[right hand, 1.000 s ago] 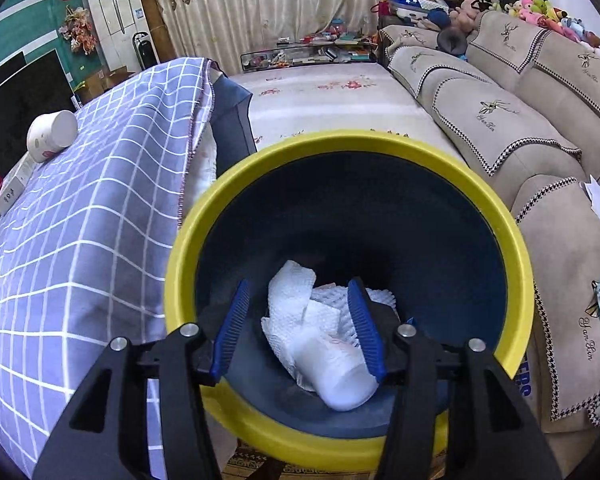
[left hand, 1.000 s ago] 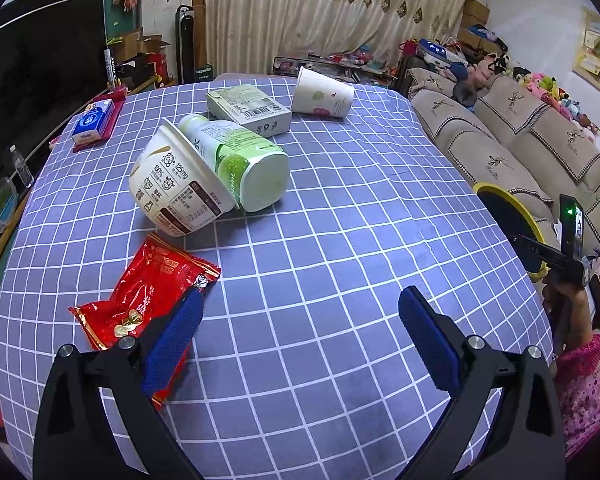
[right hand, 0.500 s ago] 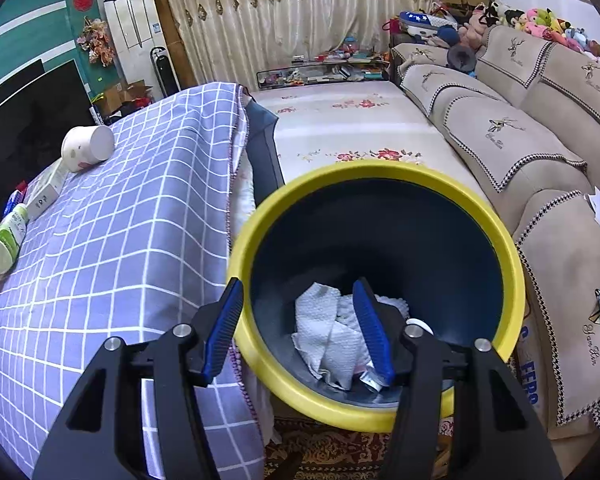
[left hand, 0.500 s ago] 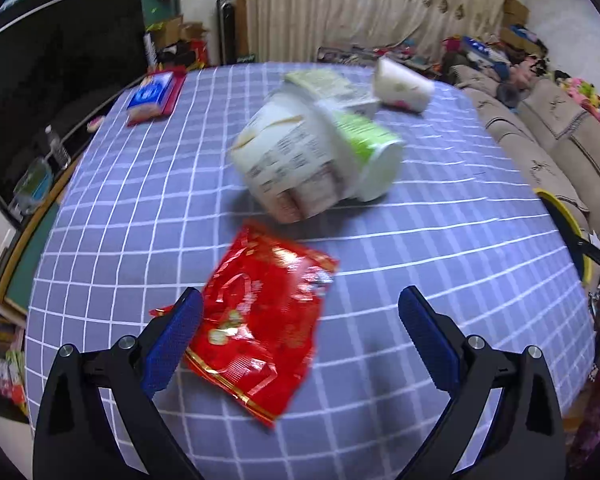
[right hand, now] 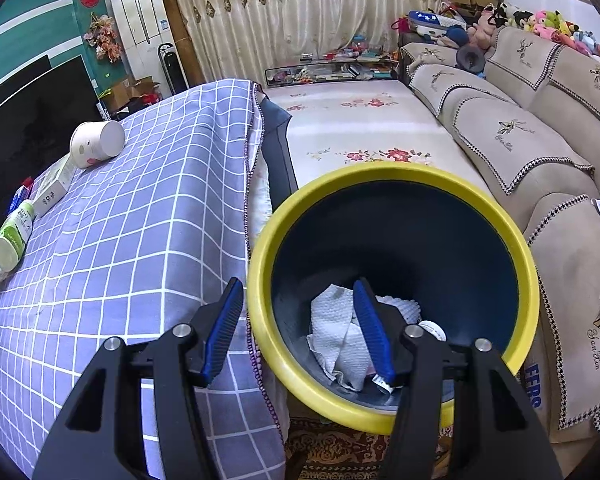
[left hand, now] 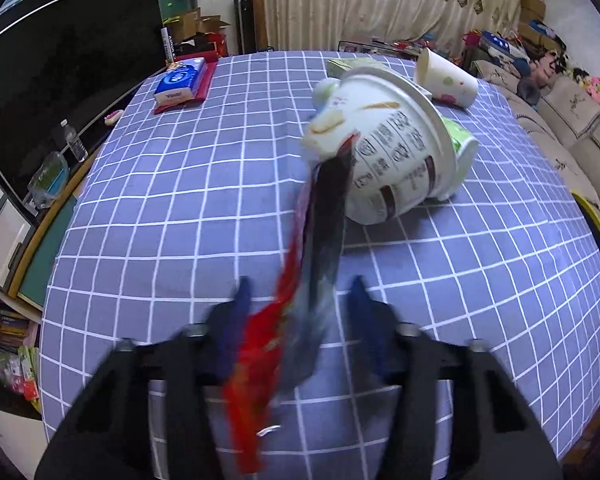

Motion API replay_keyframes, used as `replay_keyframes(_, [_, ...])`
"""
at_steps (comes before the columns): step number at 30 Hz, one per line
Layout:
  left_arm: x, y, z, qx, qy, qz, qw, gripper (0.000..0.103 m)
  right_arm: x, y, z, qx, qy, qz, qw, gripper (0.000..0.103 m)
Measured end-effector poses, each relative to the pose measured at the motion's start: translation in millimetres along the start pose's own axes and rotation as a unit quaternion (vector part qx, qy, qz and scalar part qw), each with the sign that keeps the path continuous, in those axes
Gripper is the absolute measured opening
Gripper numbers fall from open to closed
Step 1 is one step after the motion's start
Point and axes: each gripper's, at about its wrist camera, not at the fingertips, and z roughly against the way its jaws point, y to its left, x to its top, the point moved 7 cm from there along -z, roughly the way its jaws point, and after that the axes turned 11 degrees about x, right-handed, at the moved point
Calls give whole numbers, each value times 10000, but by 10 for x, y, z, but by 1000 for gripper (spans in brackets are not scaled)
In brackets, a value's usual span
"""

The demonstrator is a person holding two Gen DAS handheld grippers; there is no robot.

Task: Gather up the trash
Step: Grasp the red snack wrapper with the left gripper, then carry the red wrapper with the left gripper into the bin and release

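We see the left tongs [left hand: 298, 300] part-closed around the blurred red wrapper [left hand: 260, 356], contact unclear; the right tongs [right hand: 298, 320] gape empty above the bin [right hand: 392, 176], presumably awaiting trash.

glossy foil wrapper [left hand: 284, 320], paper cup [left hand: 446, 78], matt cloth tablecloth [left hand: 180, 200], rough paper towel [right hand: 336, 328].

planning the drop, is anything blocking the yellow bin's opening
Nothing visible does. The yellow-rimmed bin gapes open beside the table, with only crumpled paper towel at the bottom. The right gripper hangs open and empty above its near rim.
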Motion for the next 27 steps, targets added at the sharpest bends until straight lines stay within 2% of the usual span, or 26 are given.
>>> replay_keyframes(2, [-3,18,22,-59,6,20,10000,19,2,10,4,24,-5,-3,10000,55])
replay_keyframes(5, [-29,2,129,-24,-54,-89,9999,13,5,29,26,41,-21,6,10000,55])
replay_keyframes(10, [-114,-215,538,-114,-224,-618,9978,12,0,21,165,63,-107,7,9999,55])
replay_keyframes(15, [-121,-777,917,-730,-402,-1161,9897,12,-8,-84,385,-59,-281,-37,9996,55])
replay_keyframes(19, [12,-1495,1090,-1345,-610,-1675,9748,12,-26,-203,595,-120,-441,-127,9989,57])
replay_keyframes(22, [122,-2100,1132,-1784,-667,-2101,9589,12,-51,-321,773,-291,-566,-153,9979,57])
replay_keyframes(27, [244,-3295,1208,-2406,-718,-2984,9208,12,-143,-591,1059,-537,-713,-345,9954,57])
